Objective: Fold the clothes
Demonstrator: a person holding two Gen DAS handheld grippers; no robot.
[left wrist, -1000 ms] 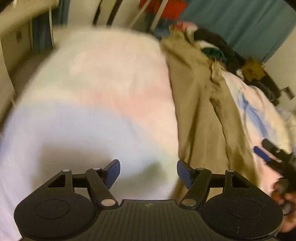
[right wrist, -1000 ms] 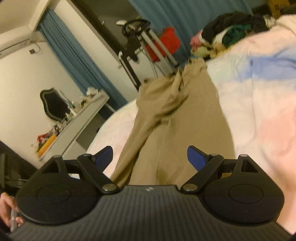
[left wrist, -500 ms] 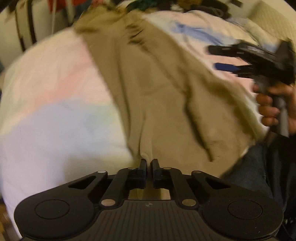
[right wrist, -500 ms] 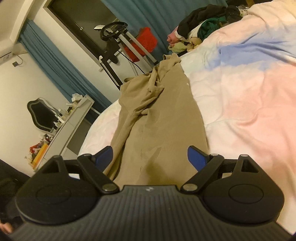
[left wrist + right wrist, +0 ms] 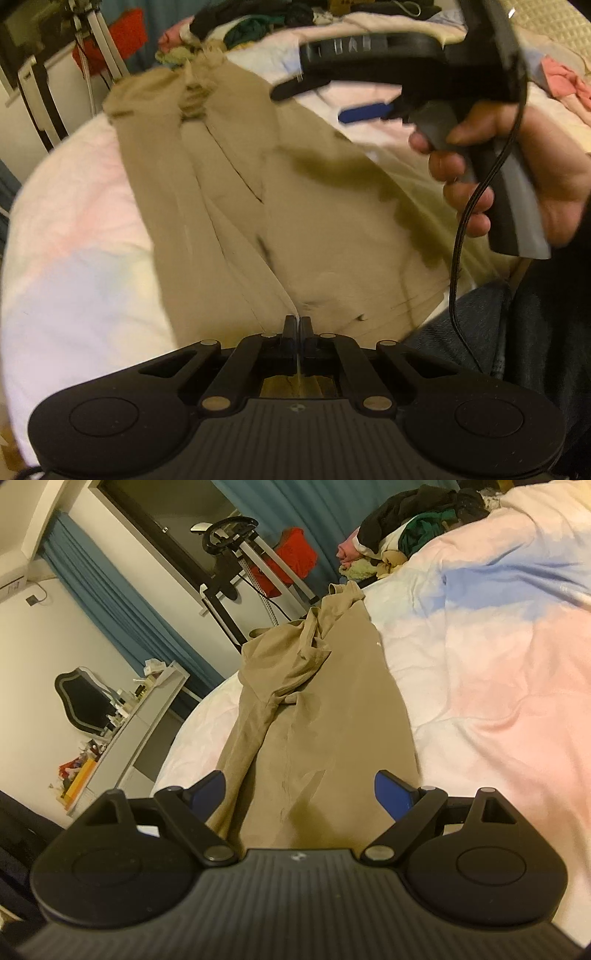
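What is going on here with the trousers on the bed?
A person is starting to fold a pair of tan trousers spread on a bed. The left gripper is shut on the near edge of the trousers. The right gripper, held in the person's hand, is open and hovers above the cloth, gripping nothing. A pile of other clothes lies at the far end.
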